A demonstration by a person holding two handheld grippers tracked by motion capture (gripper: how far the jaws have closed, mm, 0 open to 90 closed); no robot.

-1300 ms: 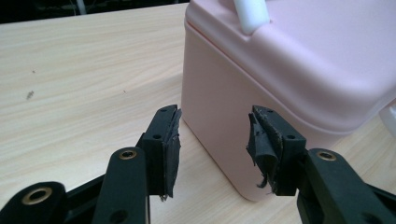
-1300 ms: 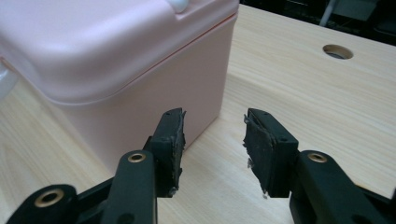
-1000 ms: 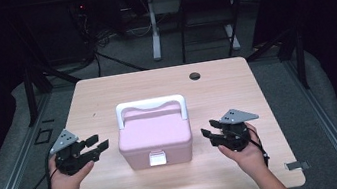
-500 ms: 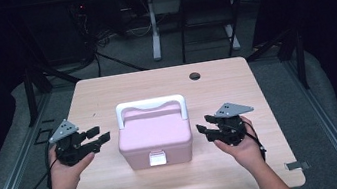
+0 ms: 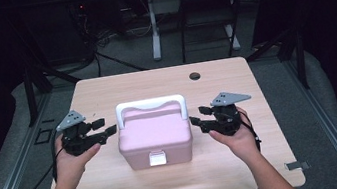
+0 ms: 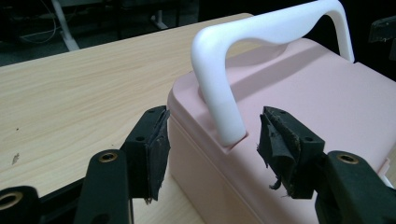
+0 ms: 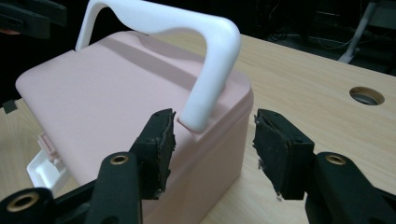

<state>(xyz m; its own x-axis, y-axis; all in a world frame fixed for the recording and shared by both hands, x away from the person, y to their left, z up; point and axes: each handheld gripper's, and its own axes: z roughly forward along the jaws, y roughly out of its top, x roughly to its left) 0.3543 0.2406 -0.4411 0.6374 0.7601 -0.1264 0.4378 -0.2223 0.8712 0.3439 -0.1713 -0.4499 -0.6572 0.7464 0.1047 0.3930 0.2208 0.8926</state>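
Observation:
A pink lidded box (image 5: 155, 137) with a white carry handle (image 5: 150, 103) stands upright mid-table, its white front latch (image 5: 157, 158) facing me. My left gripper (image 5: 105, 126) hovers by the box's left end. Its jaws have just been opening and stand wide either side of the handle's foot (image 6: 229, 126) without touching it. My right gripper (image 5: 194, 121) hovers at the box's right end. Its jaws have also just been opening and bracket the handle's other foot (image 7: 198, 116), with the pads clear of it.
The light wooden table (image 5: 154, 79) has a round cable hole (image 5: 195, 76) at the back, right of centre. Dark floor, table legs and cables lie beyond the far edge. A small metal bracket (image 5: 293, 166) sits at the front right corner.
Both hands have lifted and drawn slightly in toward the ends of the box. Both pairs of jaws stand wider than before. The box has not moved.

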